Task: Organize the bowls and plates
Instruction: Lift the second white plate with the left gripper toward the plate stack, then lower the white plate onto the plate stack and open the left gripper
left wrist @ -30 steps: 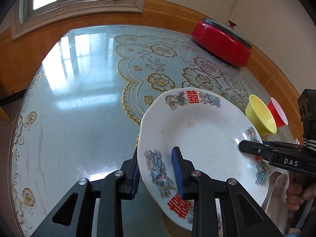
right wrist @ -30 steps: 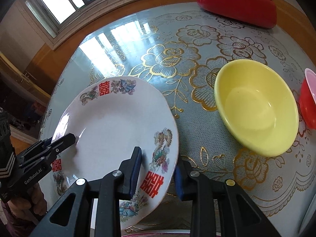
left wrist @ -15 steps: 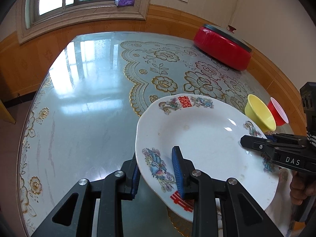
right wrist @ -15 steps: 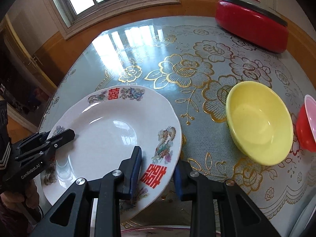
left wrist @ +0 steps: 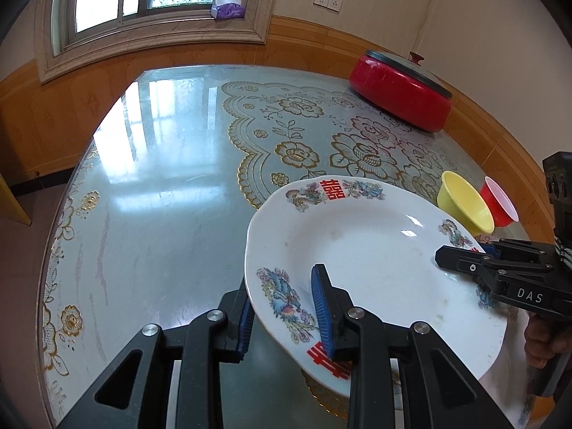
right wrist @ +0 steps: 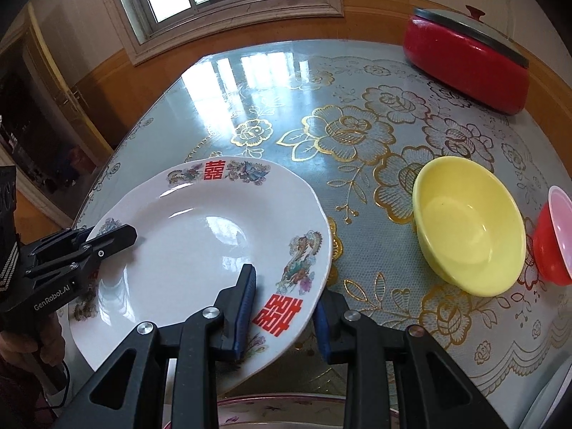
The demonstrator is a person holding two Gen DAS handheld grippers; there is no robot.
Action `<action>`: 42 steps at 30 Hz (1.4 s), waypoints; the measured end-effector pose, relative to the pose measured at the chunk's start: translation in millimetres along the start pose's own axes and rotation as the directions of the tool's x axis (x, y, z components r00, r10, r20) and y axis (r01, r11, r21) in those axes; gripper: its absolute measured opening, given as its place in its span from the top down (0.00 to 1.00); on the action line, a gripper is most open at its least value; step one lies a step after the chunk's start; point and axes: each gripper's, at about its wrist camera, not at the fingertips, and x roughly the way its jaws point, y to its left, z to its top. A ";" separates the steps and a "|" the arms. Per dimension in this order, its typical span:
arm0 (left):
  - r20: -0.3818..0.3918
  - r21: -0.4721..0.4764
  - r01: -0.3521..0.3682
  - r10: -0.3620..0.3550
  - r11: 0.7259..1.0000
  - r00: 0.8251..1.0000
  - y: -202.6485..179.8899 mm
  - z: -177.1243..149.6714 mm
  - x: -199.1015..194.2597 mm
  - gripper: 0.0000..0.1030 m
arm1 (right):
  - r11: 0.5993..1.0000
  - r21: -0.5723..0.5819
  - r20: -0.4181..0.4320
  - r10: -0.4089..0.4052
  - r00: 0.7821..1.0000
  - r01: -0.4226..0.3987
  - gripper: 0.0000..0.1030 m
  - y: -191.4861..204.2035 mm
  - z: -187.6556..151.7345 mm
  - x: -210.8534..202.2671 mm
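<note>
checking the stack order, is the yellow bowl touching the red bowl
Cannot tell. In the right wrist view the yellow bowl and red bowl rims nearly meet; in the left wrist view they overlap.

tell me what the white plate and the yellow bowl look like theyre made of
White plate: likely glazed ceramic or porcelain; glossy, with sharp window reflections and printed red characters on the rim. Yellow bowl: probably plastic or melamine; uniform colour, softer satin sheen, though glazed ceramic can't be ruled out.
</note>
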 end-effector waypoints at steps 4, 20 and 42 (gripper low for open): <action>0.020 0.004 0.004 -0.004 1.000 1.000 -2.9 -2.2 -9.3 0.70 | 1.000 -0.017 0.027 -0.005 1.000 0.005 0.72 3.9 -2.9 -12.3; 0.099 0.100 0.097 -0.107 0.990 0.989 -71.4 -33.0 -74.1 0.71 | 0.999 0.013 0.147 -0.045 0.988 0.044 0.72 -15.1 -68.3 -108.5; 0.019 0.150 0.133 -0.137 0.980 0.990 -146.0 -121.1 -88.3 0.71 | 0.992 0.095 0.122 -0.092 0.988 0.081 0.72 -48.4 -184.6 -149.0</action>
